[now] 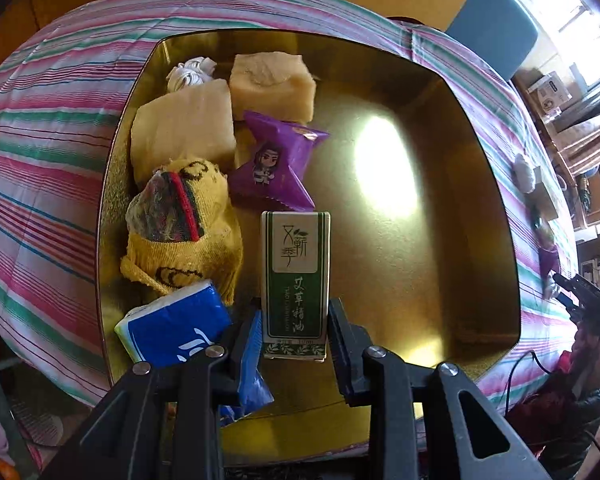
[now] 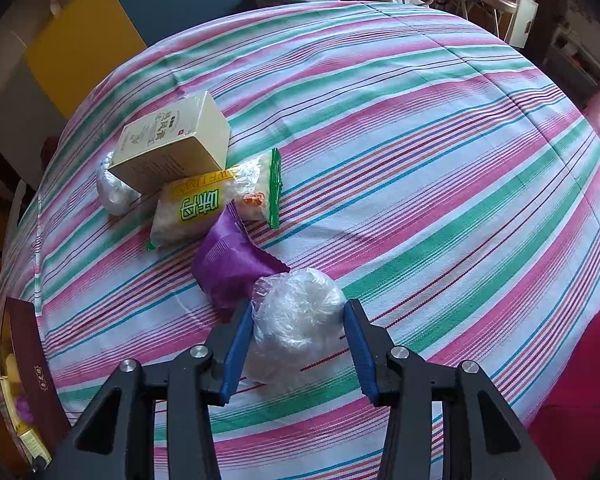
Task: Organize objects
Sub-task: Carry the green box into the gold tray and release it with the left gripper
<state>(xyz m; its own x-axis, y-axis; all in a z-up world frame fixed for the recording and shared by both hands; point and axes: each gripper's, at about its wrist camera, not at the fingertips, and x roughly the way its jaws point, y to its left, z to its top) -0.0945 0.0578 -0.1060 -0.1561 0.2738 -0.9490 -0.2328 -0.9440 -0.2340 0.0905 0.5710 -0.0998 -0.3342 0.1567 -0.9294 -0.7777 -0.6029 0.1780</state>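
The left gripper (image 1: 295,334) pinches a green-and-white upright carton (image 1: 295,280) standing inside the shallow gold metal tin (image 1: 480,208), beside a blue tissue pack (image 1: 172,330), a yellow knitted sock bundle (image 1: 180,236) and a purple snack packet (image 1: 274,160). The right gripper (image 2: 298,346) is spread around a clear plastic-wrapped white ball (image 2: 296,320) without closing on it. Beyond it lie a purple foil pouch (image 2: 230,266) and a cream cardboard box (image 2: 172,144). The table (image 2: 420,140) wears a pink, green and white striped cloth; yellow and blue panels stand behind.
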